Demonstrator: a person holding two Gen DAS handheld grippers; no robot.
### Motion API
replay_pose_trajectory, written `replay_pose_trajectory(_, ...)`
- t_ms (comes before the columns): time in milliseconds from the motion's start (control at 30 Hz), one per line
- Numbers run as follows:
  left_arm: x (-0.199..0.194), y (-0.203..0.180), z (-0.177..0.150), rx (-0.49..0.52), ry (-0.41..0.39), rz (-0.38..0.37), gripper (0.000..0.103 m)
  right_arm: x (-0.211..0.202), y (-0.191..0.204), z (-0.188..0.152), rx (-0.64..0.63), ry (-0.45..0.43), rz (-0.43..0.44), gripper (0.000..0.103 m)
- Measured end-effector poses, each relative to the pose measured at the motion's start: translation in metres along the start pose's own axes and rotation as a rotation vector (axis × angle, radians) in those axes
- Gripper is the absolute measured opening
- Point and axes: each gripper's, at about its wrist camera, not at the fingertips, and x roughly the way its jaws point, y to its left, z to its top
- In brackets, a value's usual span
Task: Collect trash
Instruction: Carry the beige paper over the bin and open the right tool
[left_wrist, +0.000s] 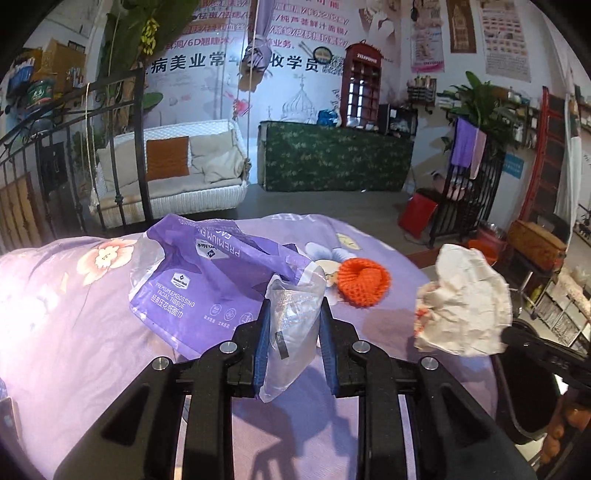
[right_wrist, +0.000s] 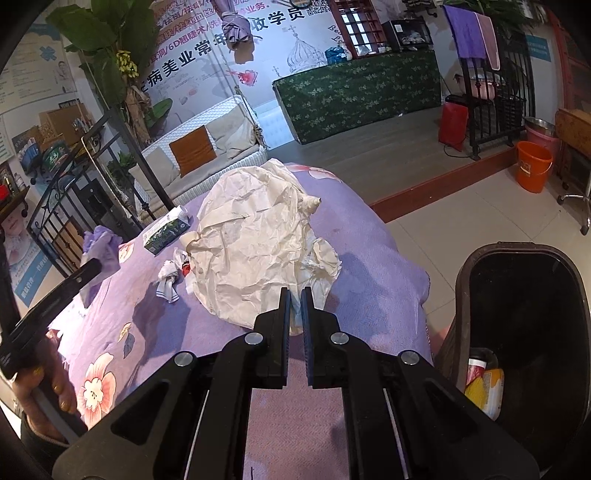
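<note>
Left gripper, bottom centre of the left wrist view: jaws narrow, pinching the clear corner of the purple tissue wrapper. Wrapper body trails up-left over the purple floral bedspread; can't tell if it's fully lifted.

Right gripper, bottom centre of the right wrist view: jaws nearly closed on the near edge of the crumpled paper sheet. Same sheet shows at the right of the left wrist view, looking raised off the bed, so I judge it held.

Dark trash bin at lower right of the right wrist view, just beside the bed edge. Already holds a yellow package and something with a red-and-white label I can't identify. So some trash is in.

Still out, mid-frame:
- orange foam fruit net, just past the left fingertips
- small tissue wads left of the paper sheet, with a red scrap I can't identify
- green-and-white carton further up-left; trash or not, can't tell

Judgement: mid-task. Both grippers loaded; the paper is nearer the bin. After both drops, at least the net and the wads remain.
</note>
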Motion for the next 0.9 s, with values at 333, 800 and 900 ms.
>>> replay_pose_trajectory(333, -0.03, -0.06, -0.022, 0.069, -0.017, -0.181, 0.024, -0.038, -0.025, -0.015, 0.035, -0.05, -0.07, 0.007)
replay_pose_trajectory(800, -0.036, -0.147, -0.04, 0.195, 0.017, -0.434, 0.024, -0.103, -0.129, -0.051, 0.221, -0.082, -0.339, 0.007)
replay_pose_trajectory(900, -0.034, -0.163, -0.041, 0.22, 0.029, -0.488, 0.024, -0.108, -0.153, -0.06, 0.261, -0.068, -0.397, 0.007)
